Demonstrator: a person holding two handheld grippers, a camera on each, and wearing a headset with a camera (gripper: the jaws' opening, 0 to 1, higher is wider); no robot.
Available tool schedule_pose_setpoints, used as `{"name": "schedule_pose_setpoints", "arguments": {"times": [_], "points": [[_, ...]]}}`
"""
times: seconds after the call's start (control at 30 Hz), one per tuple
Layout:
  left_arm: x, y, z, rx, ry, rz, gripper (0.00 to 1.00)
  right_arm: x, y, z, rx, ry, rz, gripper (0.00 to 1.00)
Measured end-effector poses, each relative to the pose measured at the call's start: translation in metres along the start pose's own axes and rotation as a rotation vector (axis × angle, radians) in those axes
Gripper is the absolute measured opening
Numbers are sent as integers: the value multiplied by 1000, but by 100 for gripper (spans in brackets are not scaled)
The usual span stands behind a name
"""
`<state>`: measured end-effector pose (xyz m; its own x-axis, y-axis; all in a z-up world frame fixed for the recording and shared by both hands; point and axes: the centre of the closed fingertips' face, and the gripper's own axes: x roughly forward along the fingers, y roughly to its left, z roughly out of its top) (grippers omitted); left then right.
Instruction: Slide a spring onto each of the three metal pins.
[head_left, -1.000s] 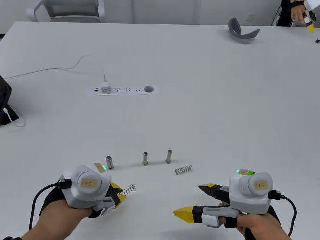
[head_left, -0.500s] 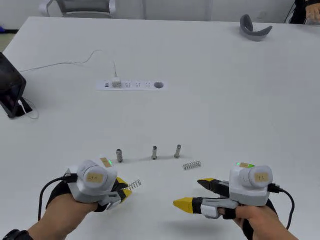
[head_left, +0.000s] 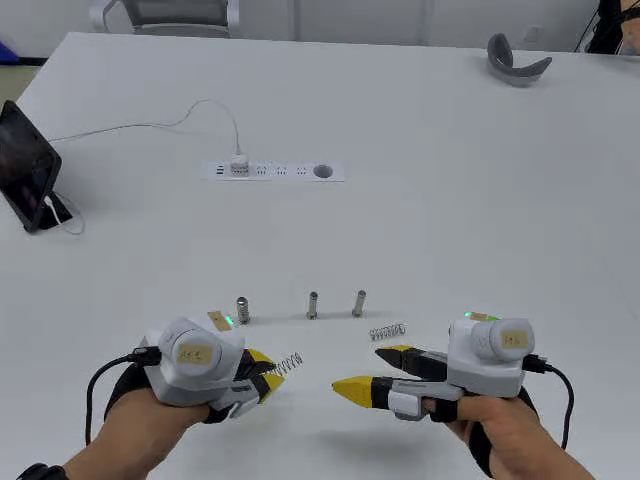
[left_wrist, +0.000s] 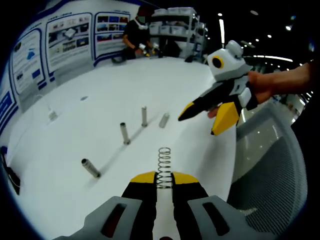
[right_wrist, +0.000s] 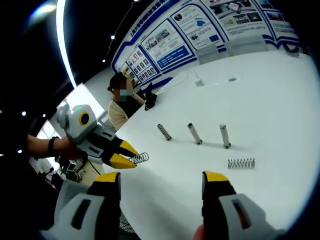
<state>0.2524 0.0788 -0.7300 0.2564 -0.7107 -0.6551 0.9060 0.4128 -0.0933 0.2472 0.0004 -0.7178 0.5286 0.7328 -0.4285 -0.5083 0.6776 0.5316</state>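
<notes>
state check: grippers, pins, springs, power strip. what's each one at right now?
Left gripper: shut on the held spring.
Right gripper: open, holding nothing.
Left pin: upright, seems to carry a spring already.
Middle pin: upright, bare.
Right pin: upright, bare.
Loose spring: lying flat near the right pin.
Power strip: one plug in.

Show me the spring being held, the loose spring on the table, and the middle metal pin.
held spring (head_left: 286, 364): head view, middle of its coils.
loose spring (head_left: 387, 331): head view, middle of its coils.
middle pin (head_left: 313, 305): head view, mid-shaft.
</notes>
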Motion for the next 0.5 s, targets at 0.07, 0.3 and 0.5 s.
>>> {"name": "schedule_pose_setpoints", "arguments": {"times": [0.07,0.3,0.5], "points": [[1,-3,6,8,-10,-3,11,2,4,5,8,-10,17,65],[3,-17,26,33,-49,-28,11,8,15,18,60,-44,74,56],[2,-25,42,57,-78,-44,11,11,26,24,79,-62,121,45]]}}
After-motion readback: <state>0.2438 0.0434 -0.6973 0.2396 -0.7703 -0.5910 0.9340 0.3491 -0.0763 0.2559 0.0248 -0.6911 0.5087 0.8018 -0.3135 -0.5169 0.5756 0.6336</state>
